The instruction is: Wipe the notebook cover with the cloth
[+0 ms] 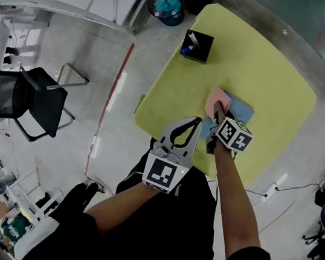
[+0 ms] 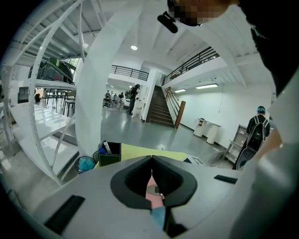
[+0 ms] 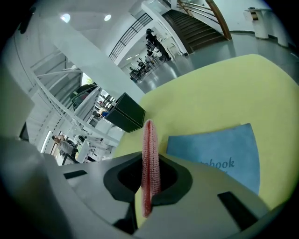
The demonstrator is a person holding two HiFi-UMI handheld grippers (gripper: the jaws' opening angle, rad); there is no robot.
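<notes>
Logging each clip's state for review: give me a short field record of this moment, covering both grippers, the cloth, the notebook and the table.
Surface: yellow table
Notebook: blue notebook, flat on table, cover up
Cloth: pink cloth, at notebook's edge; contact unclear
Right gripper: shut on cloth
Left gripper: shut, empty, near table edge
Other: black pen holder at far corner

Office hall, staircase (image 2: 159, 109), office chair (image 1: 24, 98)

grey fingers (image 2: 88, 189), black-white marker cubes (image 1: 162, 173), black clothing (image 1: 165, 231)
</notes>
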